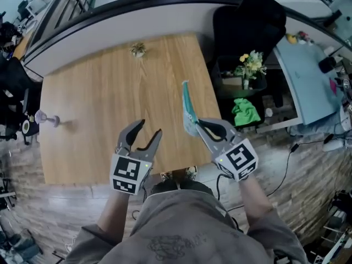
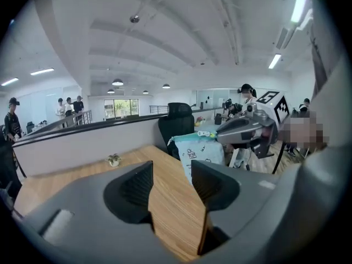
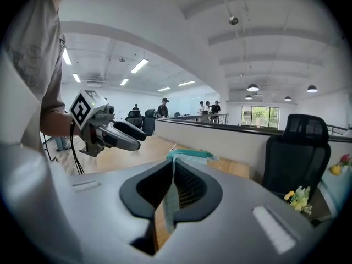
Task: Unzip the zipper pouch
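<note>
Right tongs [image 1: 199, 124] clamp pouch [image 1: 188, 106]; left tongs [image 1: 150, 127] gaping, empty.

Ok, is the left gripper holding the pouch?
No, the left gripper has its jaws apart with only the table between them; the right gripper holds the pouch.

the person wears a grey short-sleeved shirt [image 1: 181, 227] with a faint outline print. the left gripper [image 1: 150, 127] and right gripper [image 1: 201, 124] have dark grey curved jaws, each with a white cube [image 1: 127, 175] of black square markers. a thin black cable [image 1: 218, 185] hangs beneath the right gripper.
</note>
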The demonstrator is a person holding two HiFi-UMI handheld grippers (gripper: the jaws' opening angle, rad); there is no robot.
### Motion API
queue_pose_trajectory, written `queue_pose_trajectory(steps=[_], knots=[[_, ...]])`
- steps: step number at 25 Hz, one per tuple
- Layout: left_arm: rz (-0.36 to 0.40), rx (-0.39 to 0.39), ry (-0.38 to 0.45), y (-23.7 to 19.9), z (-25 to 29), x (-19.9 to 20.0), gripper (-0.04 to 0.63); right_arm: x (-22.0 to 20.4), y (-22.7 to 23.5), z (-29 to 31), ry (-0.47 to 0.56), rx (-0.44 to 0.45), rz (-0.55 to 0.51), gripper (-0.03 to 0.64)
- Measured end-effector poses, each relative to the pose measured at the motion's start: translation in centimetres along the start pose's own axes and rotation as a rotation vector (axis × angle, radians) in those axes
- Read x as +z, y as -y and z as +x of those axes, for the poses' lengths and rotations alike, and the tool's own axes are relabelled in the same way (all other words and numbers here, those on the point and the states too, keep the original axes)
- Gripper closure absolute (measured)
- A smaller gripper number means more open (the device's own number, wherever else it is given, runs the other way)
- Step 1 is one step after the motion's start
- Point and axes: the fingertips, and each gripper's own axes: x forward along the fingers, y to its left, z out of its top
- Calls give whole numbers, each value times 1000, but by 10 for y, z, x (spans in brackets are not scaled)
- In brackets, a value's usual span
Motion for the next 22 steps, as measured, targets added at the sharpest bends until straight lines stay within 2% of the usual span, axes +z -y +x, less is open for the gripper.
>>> queue_pose_trajectory(steps=[6, 15, 17, 22], knots=[[58, 35, 61, -6, -31, 36, 385, 44, -17, -23, 82, 11, -27, 597], [58, 28, 72, -2, -53, 31, 385, 54, -41, -38, 87, 43, -19, 597], [52, -13, 113, 4, -55, 38, 385, 56, -43, -41, 89, 46, -29, 597], [71, -222, 213, 34, -62, 65, 385, 67, -46, -52, 99, 94, -75, 597]])
